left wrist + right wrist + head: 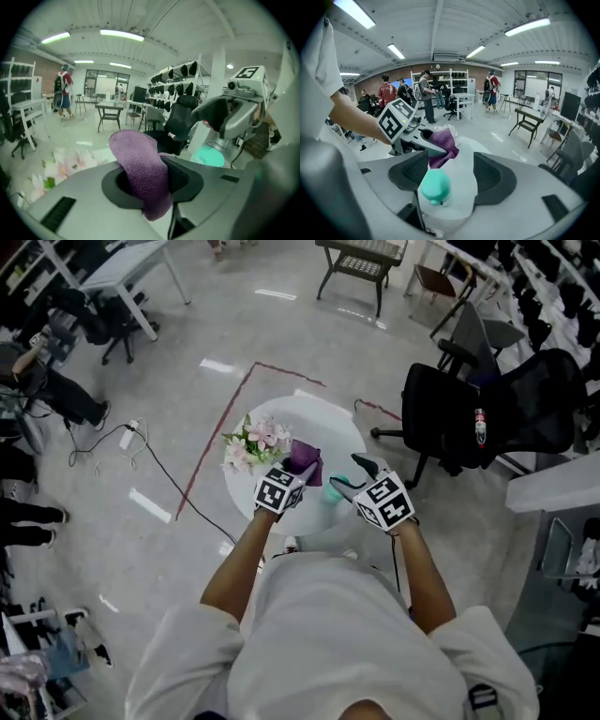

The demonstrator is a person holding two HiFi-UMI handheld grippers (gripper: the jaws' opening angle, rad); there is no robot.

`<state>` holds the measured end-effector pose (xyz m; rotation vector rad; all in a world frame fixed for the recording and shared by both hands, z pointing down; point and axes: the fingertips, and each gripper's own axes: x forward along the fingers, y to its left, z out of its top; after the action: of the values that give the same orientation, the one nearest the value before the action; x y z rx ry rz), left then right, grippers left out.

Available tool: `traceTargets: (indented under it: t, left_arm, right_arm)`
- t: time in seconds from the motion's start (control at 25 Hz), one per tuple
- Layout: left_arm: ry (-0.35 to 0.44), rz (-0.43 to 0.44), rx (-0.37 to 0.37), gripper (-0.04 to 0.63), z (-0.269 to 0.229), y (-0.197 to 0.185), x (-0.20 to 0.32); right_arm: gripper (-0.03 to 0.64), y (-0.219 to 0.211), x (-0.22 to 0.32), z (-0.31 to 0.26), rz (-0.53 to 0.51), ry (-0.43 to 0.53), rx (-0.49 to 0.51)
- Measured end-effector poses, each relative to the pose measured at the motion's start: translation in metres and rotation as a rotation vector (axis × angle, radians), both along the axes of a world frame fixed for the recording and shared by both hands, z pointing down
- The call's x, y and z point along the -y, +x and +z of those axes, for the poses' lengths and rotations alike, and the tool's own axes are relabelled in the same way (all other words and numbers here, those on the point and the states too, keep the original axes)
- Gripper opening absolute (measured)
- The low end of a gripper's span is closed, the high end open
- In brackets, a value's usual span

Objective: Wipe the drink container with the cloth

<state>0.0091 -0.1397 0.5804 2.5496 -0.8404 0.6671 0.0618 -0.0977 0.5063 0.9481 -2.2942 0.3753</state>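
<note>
Head view: left gripper (302,474) clamped on cloth (307,459), just left of container (333,495). Right gripper (350,474) jaws wide apart over container, holding nothing. Flowers (258,442) further left of container.

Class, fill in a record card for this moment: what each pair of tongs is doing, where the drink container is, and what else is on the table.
Left tongs: shut on the purple cloth, which sticks up past the jaws
Right tongs: open, jaws wide apart
Drink container: teal, seen between the right jaws, not clamped
Cloth and container: apart in the left gripper view
Table: round, white
Also on table: pink and white flowers
</note>
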Motion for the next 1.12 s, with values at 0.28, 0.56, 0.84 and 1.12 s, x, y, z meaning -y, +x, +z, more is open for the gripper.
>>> traceTargets:
  t: [0.28,0.56,0.84,1.12]
  left_arm:
    - [0.33,-0.075,-0.025,0.123,-0.138,-0.01,0.046]
    - [0.584,-0.122,-0.044,0.122,-0.28,-0.025,0.065]
    - [0.689,-0.133,-0.064,0.123,-0.354,-0.03,0.056]
    - [0.749,-0.09,-0.045,0.123,-0.373,-0.022,0.032]
  right_arm:
    - [0.124,0.058,0.074,-0.103,0.184,0.283,0.002]
    - [0.015,0.078,0.094,-0.222,0.228,0.535,0.105]
    - [0.014,0.061,0.08,-0.293,0.153,0.667,0.12]
    - [0.014,0.049,0.069,-0.302,0.116,0.682,0.095]
